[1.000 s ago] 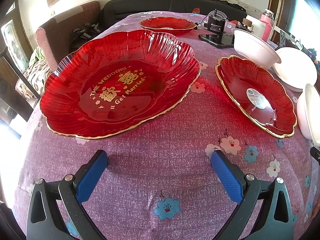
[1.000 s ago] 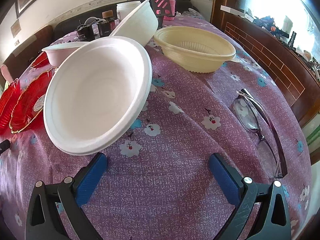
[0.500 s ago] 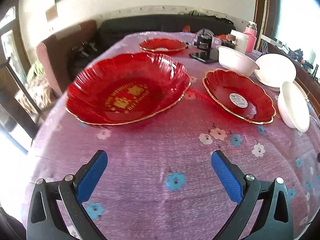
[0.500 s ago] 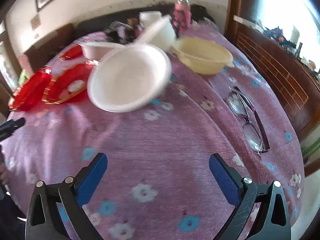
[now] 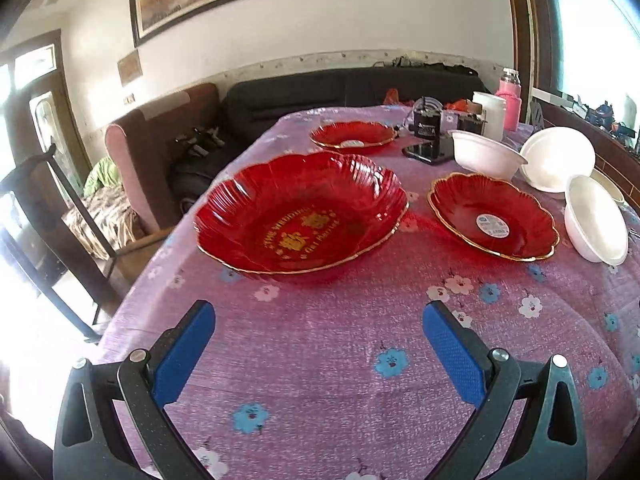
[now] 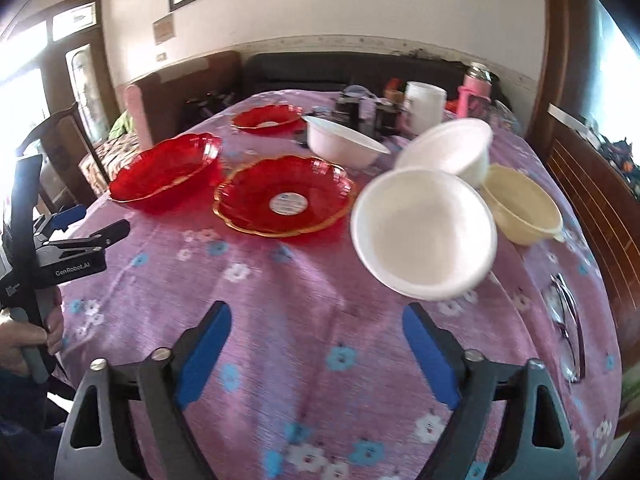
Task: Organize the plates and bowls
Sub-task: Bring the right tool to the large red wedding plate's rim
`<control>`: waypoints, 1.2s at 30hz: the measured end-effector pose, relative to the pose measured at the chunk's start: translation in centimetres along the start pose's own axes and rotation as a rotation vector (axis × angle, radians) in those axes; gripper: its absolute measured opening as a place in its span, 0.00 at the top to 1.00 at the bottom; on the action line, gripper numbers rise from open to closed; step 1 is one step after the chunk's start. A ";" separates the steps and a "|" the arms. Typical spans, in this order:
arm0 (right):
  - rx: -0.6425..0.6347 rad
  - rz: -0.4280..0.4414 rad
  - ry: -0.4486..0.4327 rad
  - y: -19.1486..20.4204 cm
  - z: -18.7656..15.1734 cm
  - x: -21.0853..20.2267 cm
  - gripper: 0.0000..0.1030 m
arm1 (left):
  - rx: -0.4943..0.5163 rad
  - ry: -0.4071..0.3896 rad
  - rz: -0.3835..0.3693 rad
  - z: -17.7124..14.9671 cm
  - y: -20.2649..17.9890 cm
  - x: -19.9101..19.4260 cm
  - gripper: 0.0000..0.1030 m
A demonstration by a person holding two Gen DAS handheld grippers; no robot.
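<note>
1. The left gripper (image 5: 318, 344) sits at the bottom of its view, blue-padded jaws spread wide with nothing between them, above the purple flowered tablecloth (image 5: 320, 360).
2. Ahead of it, mid-frame, rests the large red scalloped glass plate with gold lettering (image 5: 300, 216); the smaller red gold-rimmed plate with a round sticker (image 5: 492, 216) lies to its right, apart from it.
3. A third small red plate (image 5: 354, 136) sits near the top centre.
4. The right gripper (image 6: 316, 344) is likewise wide open and empty at the bottom of its view.
5. Beyond it, right of centre, a tilted white foam bowl (image 6: 424, 232) leans near another tilted white bowl (image 6: 448, 148) and a cream plastic bowl (image 6: 520, 204).
6. An upright white bowl (image 6: 340, 144) stands above centre.
7. Folded glasses (image 6: 566, 328) lie at the right edge.
</note>
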State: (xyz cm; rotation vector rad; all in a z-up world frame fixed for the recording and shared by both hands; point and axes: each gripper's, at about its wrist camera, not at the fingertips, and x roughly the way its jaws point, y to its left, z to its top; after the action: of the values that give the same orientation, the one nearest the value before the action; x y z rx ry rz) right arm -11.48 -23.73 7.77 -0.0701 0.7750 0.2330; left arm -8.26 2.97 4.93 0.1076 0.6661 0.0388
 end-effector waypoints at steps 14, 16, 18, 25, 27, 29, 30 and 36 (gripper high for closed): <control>-0.070 0.040 -0.042 3.8 2.3 -0.9 0.14 | -0.006 -0.063 0.018 -0.2 1.4 -2.2 0.00; -0.075 0.041 -0.049 4.2 2.6 -1.0 0.14 | -0.002 -0.064 0.021 -0.3 1.5 -2.3 0.00; -0.076 0.057 -0.052 4.5 2.9 -1.1 0.14 | -0.004 -0.061 0.024 -0.4 1.7 -2.3 0.00; -0.062 0.157 -0.013 5.7 5.3 0.2 0.28 | -0.100 0.007 -0.118 0.4 5.2 -1.5 0.00; -0.040 0.209 -0.004 5.8 6.6 0.7 0.29 | -0.143 0.034 -0.155 1.0 7.0 -1.0 0.00; -0.011 0.264 0.004 6.0 8.5 1.6 0.28 | -0.170 0.044 -0.173 1.9 8.7 -0.6 0.08; 0.000 0.280 0.009 6.0 9.1 2.0 0.28 | -0.180 0.049 -0.179 2.4 9.5 -0.3 0.19; 0.084 0.407 0.072 7.3 14.6 7.8 0.38 | -0.265 0.146 -0.239 5.4 12.7 3.7 0.31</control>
State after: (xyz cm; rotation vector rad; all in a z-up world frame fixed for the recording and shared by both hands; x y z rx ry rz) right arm 2.20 -13.05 12.85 0.1618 0.8655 0.5853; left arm -1.98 15.35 8.30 -0.2322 0.8101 -0.0959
